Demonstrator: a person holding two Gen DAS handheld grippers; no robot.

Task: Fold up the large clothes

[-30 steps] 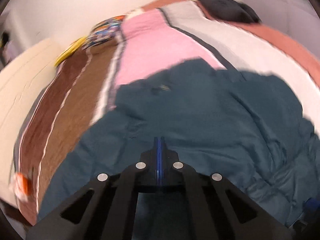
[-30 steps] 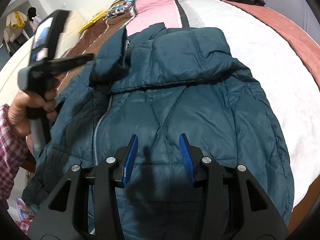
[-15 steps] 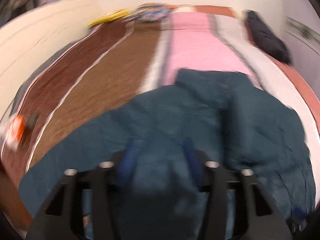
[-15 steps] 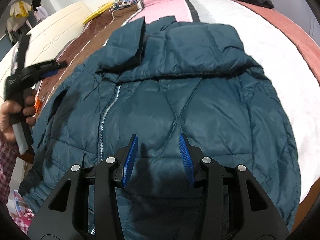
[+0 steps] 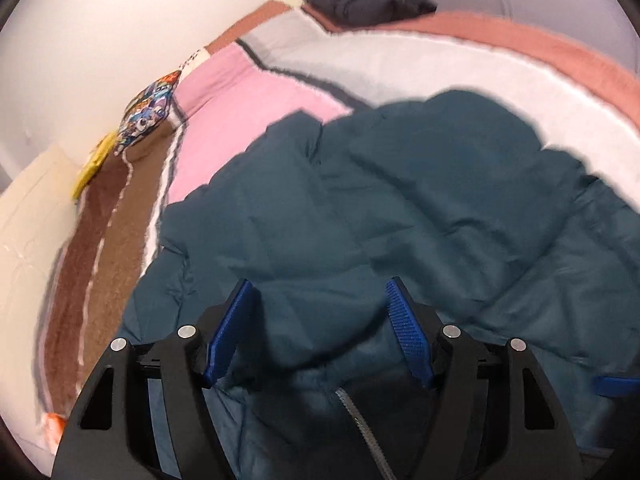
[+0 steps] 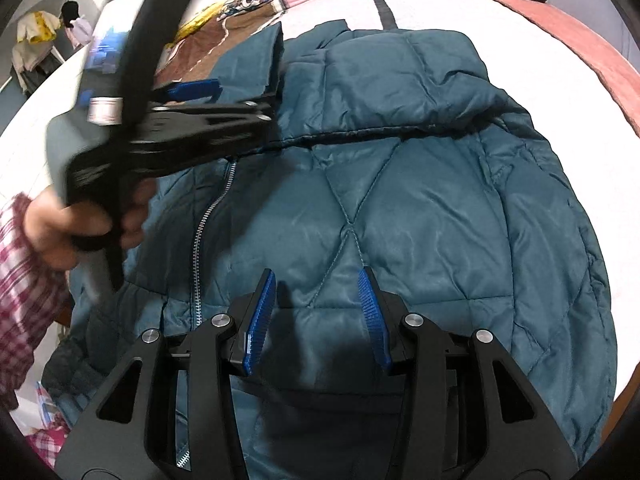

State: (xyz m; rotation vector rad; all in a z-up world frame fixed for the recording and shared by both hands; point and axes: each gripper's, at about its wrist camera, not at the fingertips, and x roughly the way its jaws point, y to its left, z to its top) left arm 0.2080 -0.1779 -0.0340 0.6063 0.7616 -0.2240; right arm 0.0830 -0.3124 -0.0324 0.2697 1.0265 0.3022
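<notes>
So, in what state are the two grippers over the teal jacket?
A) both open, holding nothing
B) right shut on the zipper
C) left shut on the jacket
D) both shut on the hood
A: the left gripper and the right gripper both show spread jaws with only the jacket lying beneath them.

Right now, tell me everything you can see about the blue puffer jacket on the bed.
The jacket is a teal, quilted puffer with diamond stitching and a slightly shiny shell. It lies spread front-up on the striped bedspread, the hood folded down flat over the chest. Its silver zipper looks closed along the part in view. Both the left gripper and the right gripper hover open over it, gripping nothing.
</notes>
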